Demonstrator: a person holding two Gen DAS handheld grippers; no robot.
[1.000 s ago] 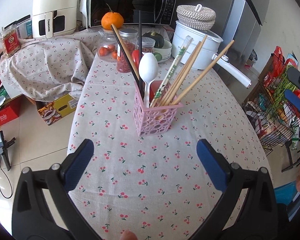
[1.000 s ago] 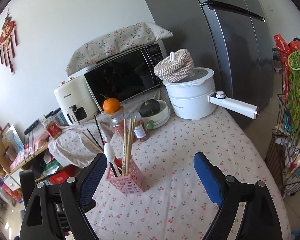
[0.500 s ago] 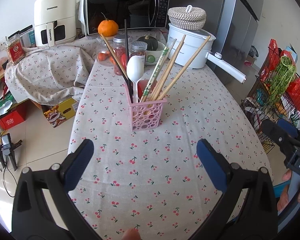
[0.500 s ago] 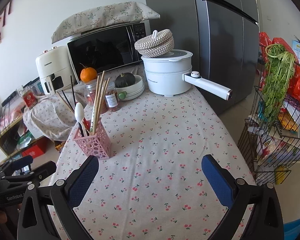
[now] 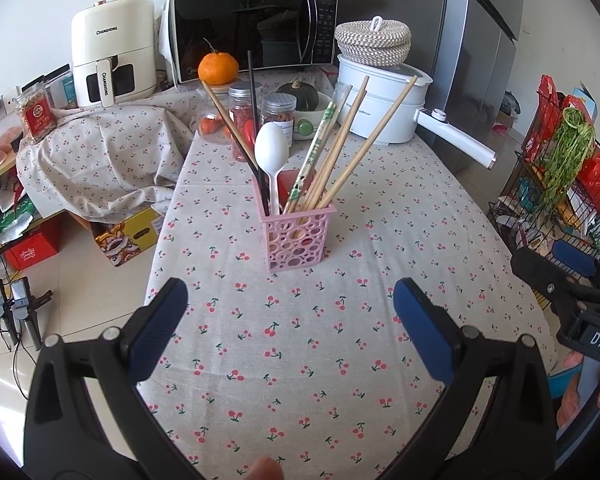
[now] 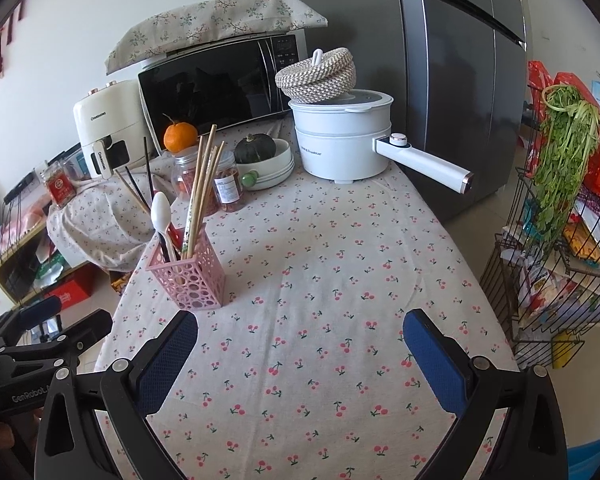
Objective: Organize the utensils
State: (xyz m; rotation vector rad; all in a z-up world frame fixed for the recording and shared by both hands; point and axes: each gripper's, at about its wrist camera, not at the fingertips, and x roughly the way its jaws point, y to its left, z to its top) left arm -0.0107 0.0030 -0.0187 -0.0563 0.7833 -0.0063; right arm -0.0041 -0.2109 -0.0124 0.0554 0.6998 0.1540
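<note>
A pink perforated utensil holder stands upright on the cherry-print tablecloth. It holds a white spoon, several wooden chopsticks, black chopsticks and a wrapped pair. It also shows in the right wrist view. My left gripper is open and empty, well short of the holder. My right gripper is open and empty over the table's near end, the holder to its upper left.
At the table's far end stand a white electric pot with a long handle and woven lid, jars, a bowl with a squash, an orange, a microwave and an air fryer. A wire rack with greens stands right.
Both grippers have pulled back from the holder toward the near end of the table, so it looks smaller and farther. Both stayed open and empty.
</note>
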